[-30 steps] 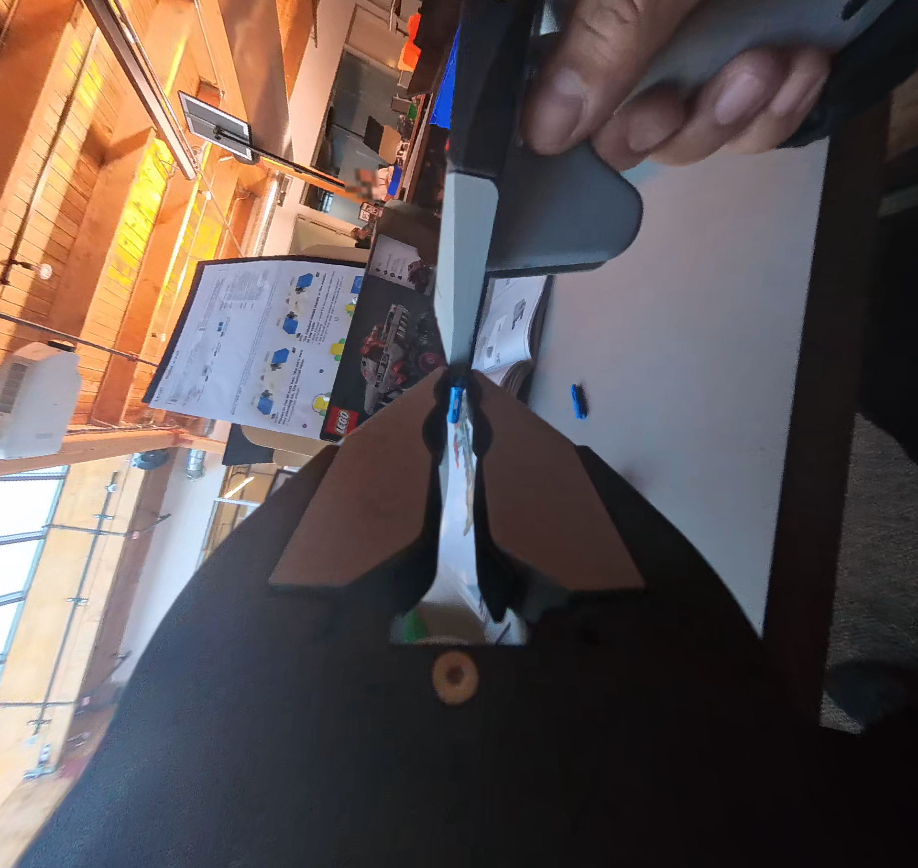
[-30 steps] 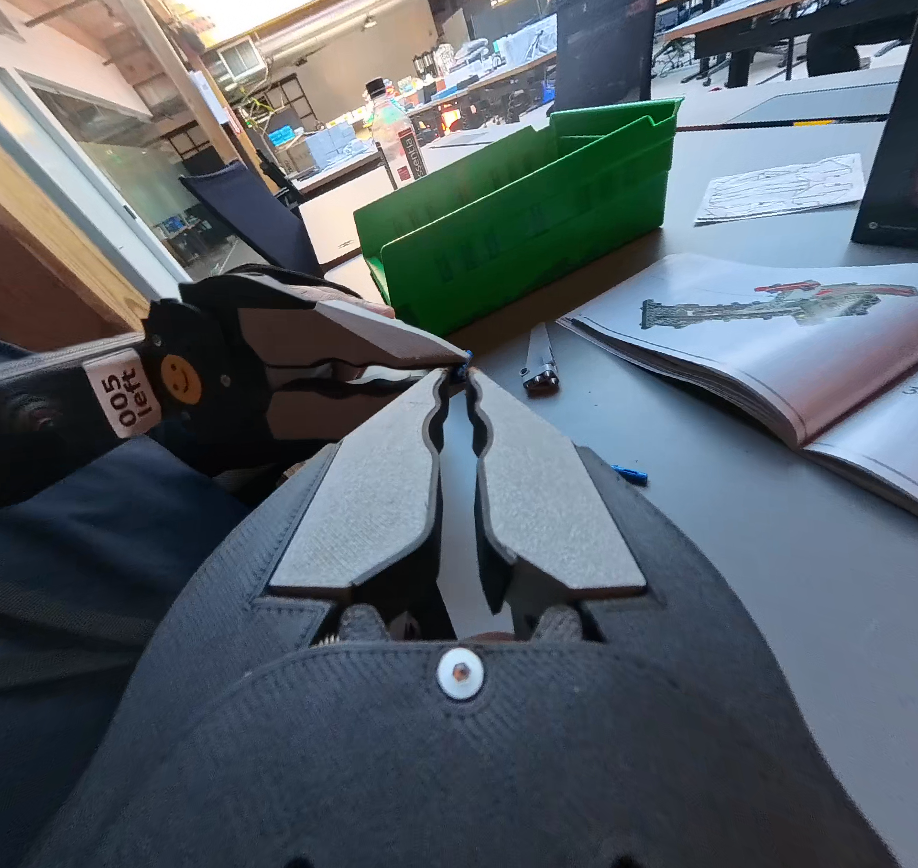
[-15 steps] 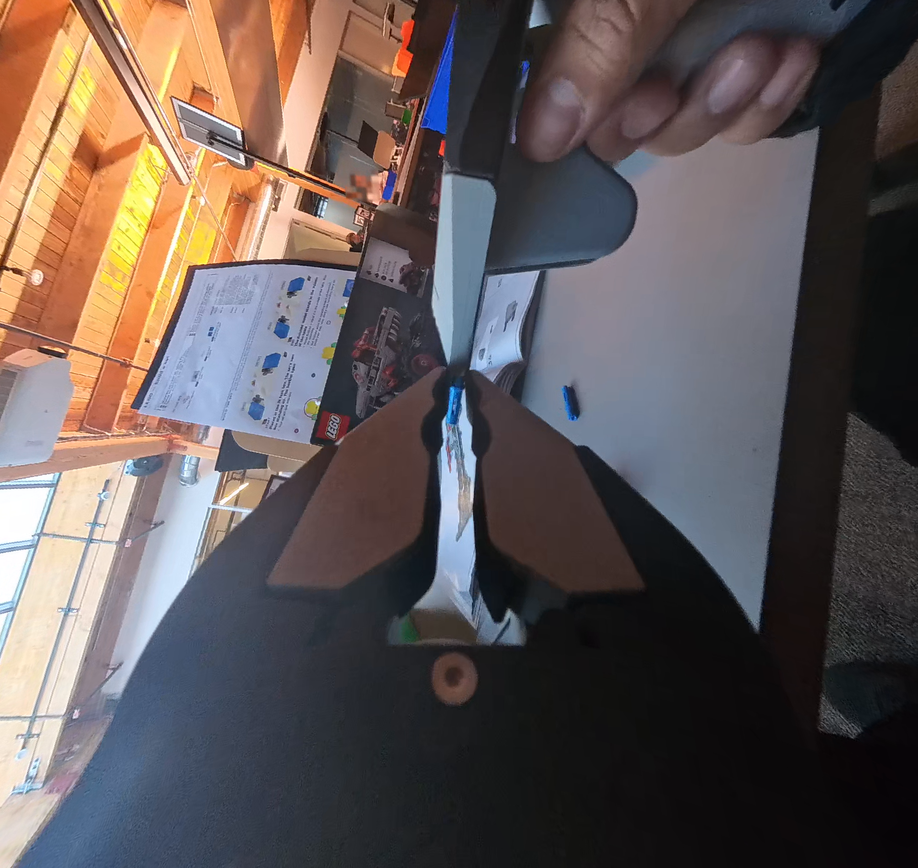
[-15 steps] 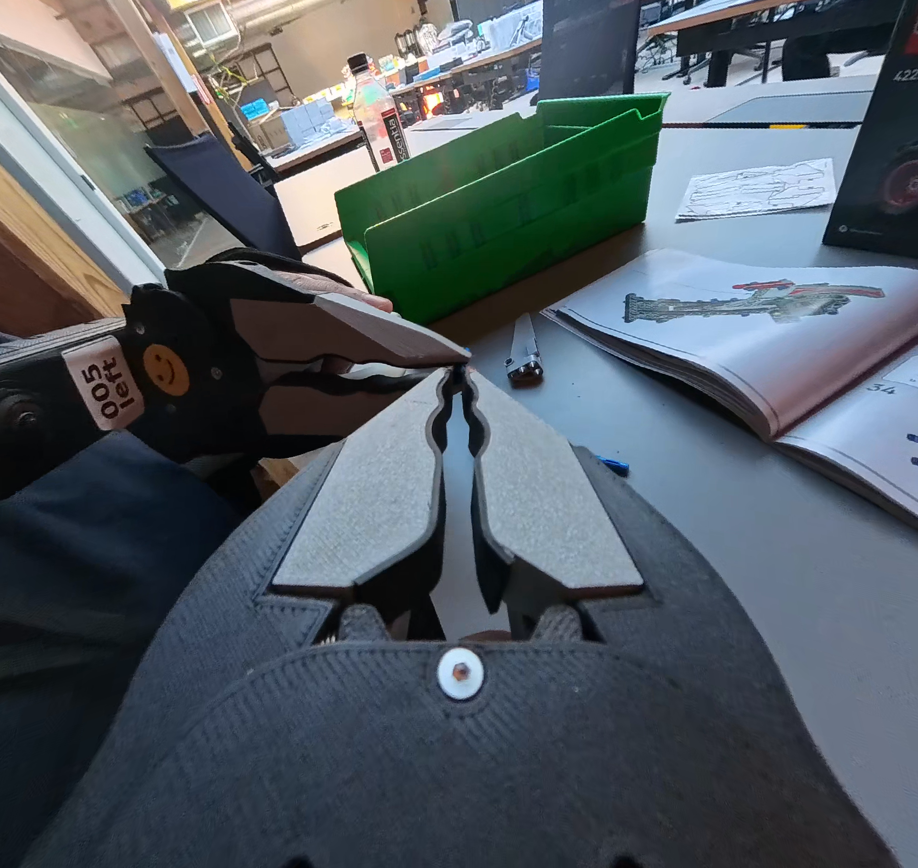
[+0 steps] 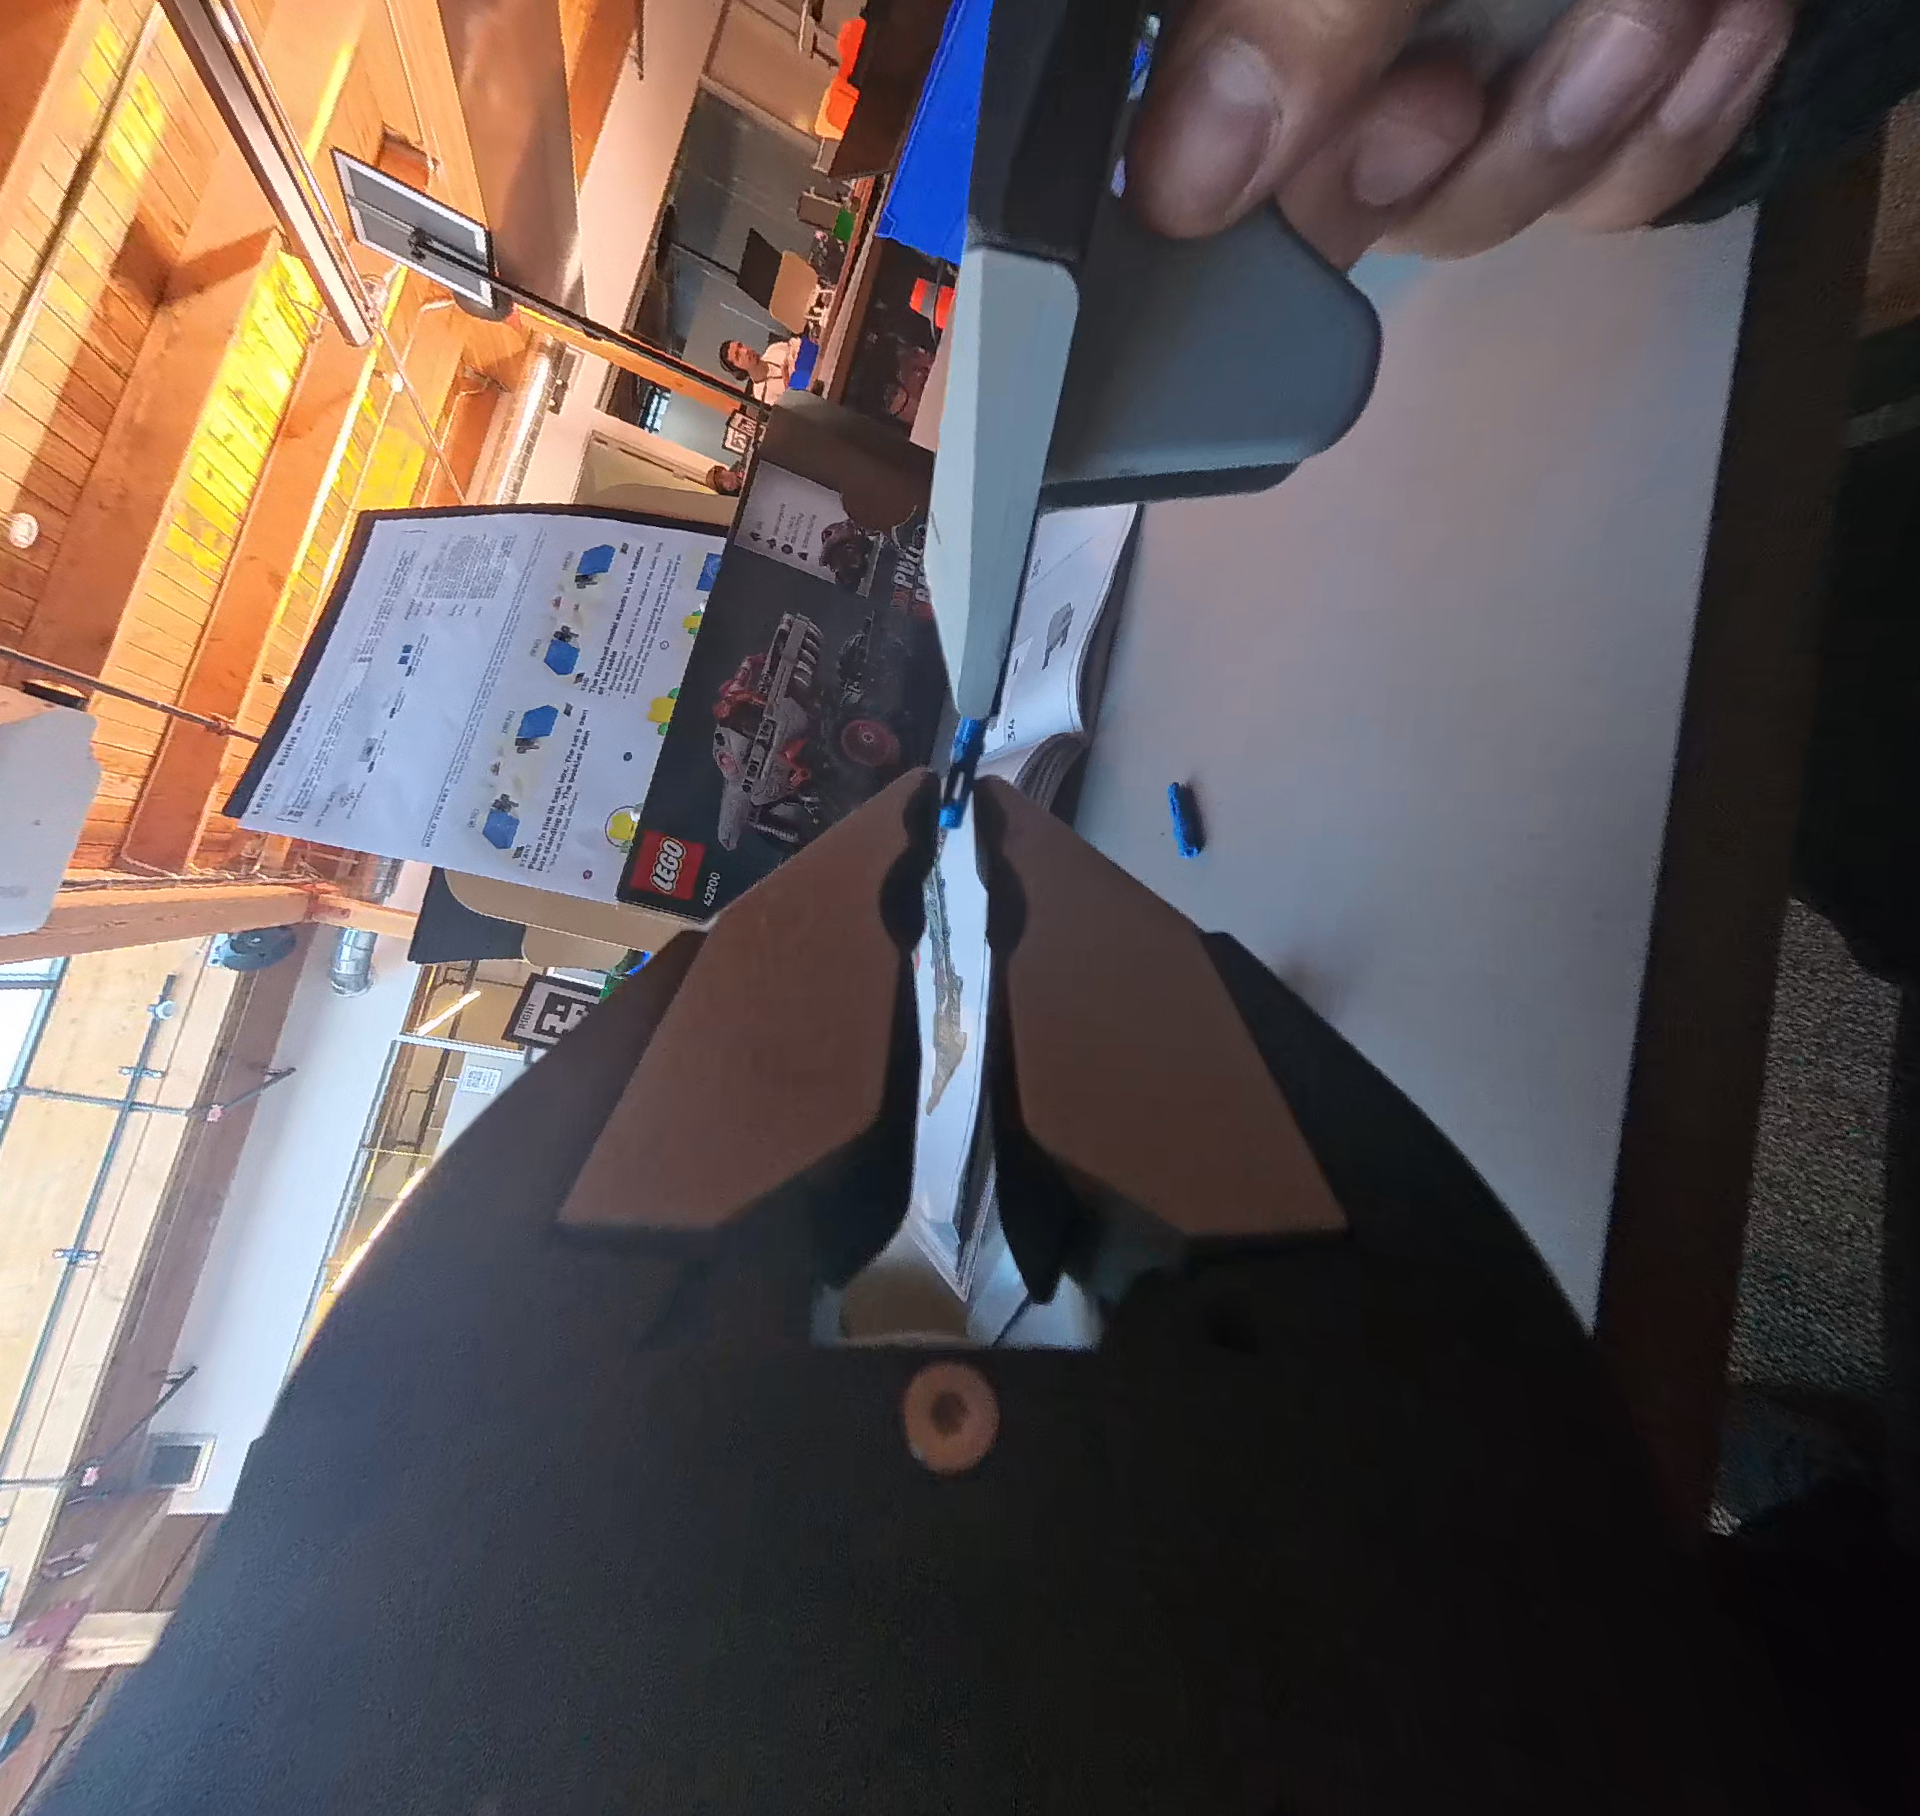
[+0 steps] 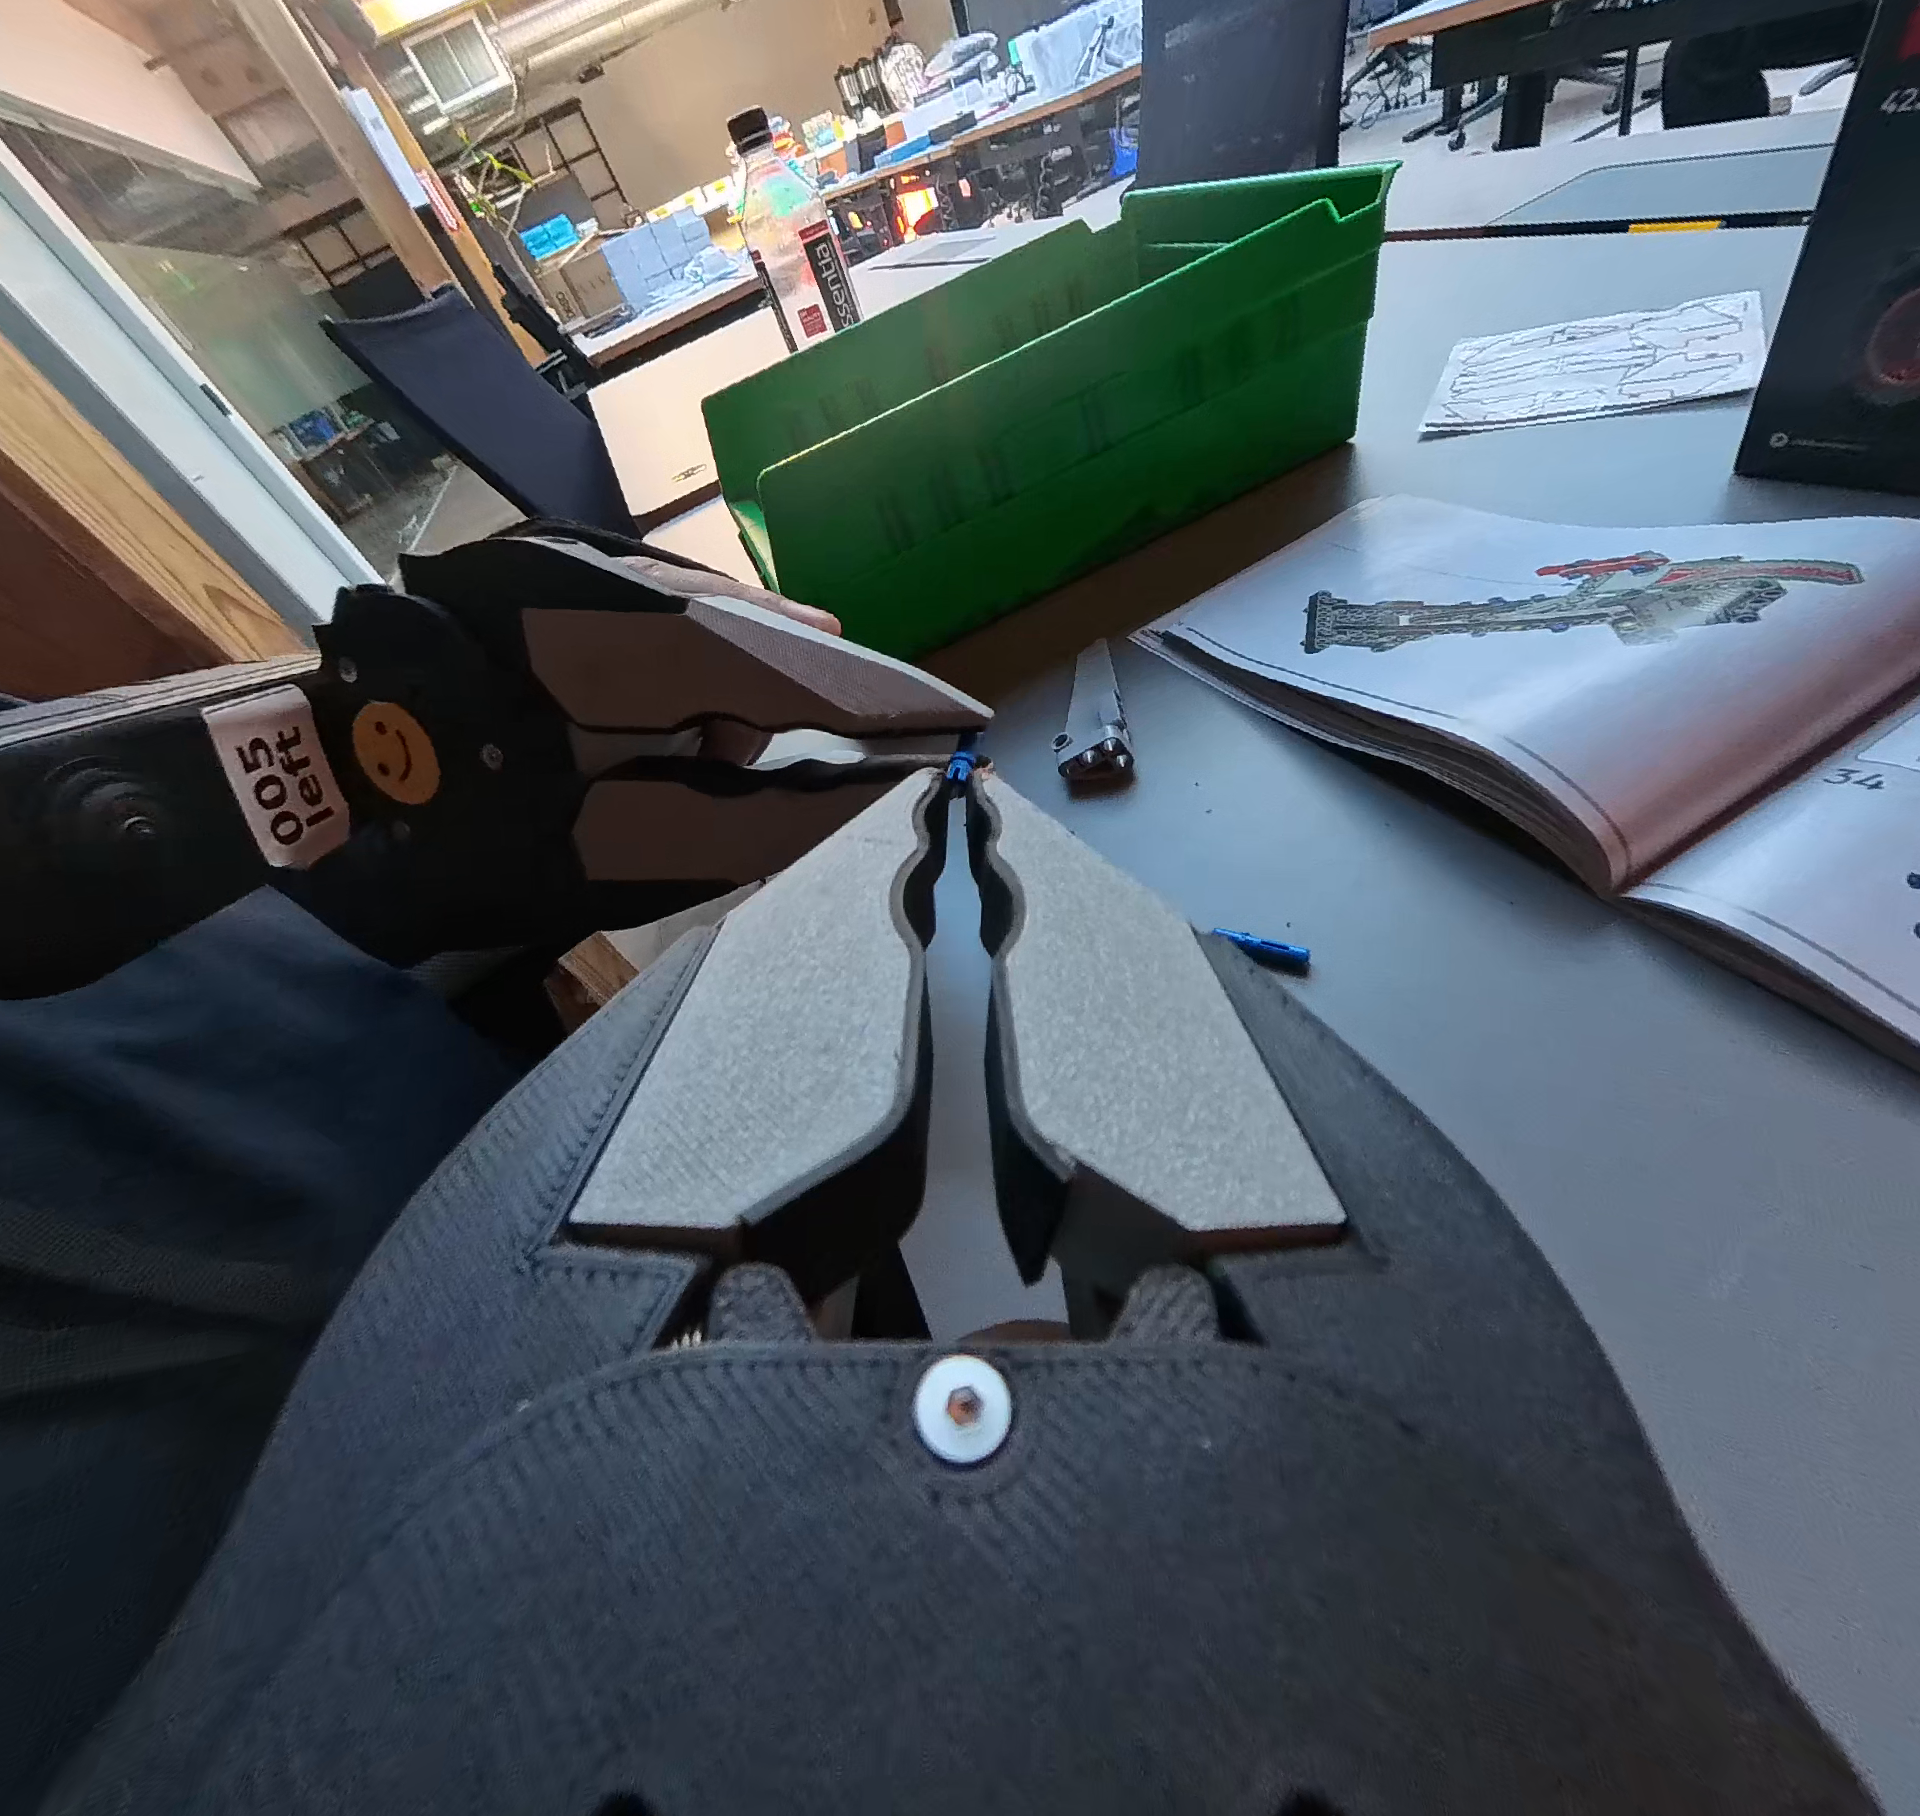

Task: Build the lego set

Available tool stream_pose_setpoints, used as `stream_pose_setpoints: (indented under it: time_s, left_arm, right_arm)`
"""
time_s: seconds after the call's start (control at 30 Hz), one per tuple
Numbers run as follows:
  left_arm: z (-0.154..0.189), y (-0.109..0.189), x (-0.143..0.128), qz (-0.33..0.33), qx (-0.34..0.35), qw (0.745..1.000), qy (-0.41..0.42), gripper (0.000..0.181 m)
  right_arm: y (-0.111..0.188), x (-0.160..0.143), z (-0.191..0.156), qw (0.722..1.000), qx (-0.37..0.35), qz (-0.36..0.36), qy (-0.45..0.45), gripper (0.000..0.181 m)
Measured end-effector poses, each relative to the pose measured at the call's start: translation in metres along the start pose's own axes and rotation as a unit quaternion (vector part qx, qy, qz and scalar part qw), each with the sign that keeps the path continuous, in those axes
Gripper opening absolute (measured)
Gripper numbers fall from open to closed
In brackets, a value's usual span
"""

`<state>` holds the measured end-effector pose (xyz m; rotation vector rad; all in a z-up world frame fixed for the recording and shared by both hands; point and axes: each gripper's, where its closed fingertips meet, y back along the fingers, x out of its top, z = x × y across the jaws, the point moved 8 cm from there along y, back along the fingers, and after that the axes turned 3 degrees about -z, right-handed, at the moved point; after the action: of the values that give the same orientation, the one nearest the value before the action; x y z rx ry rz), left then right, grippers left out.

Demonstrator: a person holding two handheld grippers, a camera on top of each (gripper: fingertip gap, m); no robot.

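A small blue pin (image 5: 958, 779) sits between the tips of my left gripper (image 5: 954, 808), which is shut on it. My right gripper (image 6: 954, 787) meets the left one tip to tip just above the grey table (image 6: 1455, 1091). Its narrow tips close on the same blue pin (image 6: 960, 767). In the left wrist view the right gripper (image 5: 979, 701) comes down from above, edge on, with a hand on its handle. In the right wrist view the left gripper (image 6: 966, 743) comes in from the left. A second blue pin (image 6: 1260, 951) lies loose on the table and also shows in the left wrist view (image 5: 1182, 819).
A grey beam (image 6: 1091, 717) lies beyond the tips. An open instruction booklet (image 6: 1558, 686) lies to the right. A green bin (image 6: 1039, 447) stands behind, with a bottle (image 6: 795, 228) beyond it. The set's black box (image 5: 790, 727) stands upright beside a printed sheet (image 5: 488, 696).
Both grippers have stayed tip to tip and drifted only slightly. The blue pin now shows between the right gripper's tips as well as the left's.
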<state>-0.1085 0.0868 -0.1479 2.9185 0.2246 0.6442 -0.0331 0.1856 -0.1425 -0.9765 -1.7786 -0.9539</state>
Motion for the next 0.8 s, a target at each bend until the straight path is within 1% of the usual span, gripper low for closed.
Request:
stream_pose_setpoints:
  time_s: [0.03,0.17,0.27,0.4,0.47,0.63,0.8]
  left_arm:
    - [0.000,0.000,-0.001,-0.001,-0.001,1.000,0.000,0.003]
    - [0.003,0.001,-0.002,-0.008,-0.013,1.000,-0.012,0.001]
    - [0.005,-0.001,-0.004,-0.017,-0.014,0.999,-0.032,0.001]
    - [0.011,-0.002,-0.003,-0.020,-0.014,0.998,-0.059,0.001]
    - [0.012,-0.002,-0.002,-0.018,-0.012,0.998,-0.066,0.001]
    - [0.016,-0.003,-0.003,-0.013,-0.013,0.998,-0.057,0.001]
    - [0.017,-0.001,-0.003,-0.005,-0.015,0.999,-0.049,0.001]
  right_arm:
    - [0.000,0.000,0.000,1.000,0.001,-0.001,0.000,0.000]
    - [0.000,-0.001,0.000,1.000,-0.003,-0.004,0.009,0.000]
    - [-0.003,-0.004,-0.001,0.999,-0.022,-0.013,0.033,0.000]
    - [-0.008,-0.007,-0.002,0.997,-0.041,-0.037,0.057,0.008]
    - [-0.009,-0.008,-0.002,0.995,-0.054,-0.041,0.070,0.002]
    - [-0.009,-0.010,-0.003,0.992,-0.064,-0.057,0.093,0.001]
    - [-0.007,-0.010,-0.003,0.992,-0.054,-0.057,0.095,0.001]
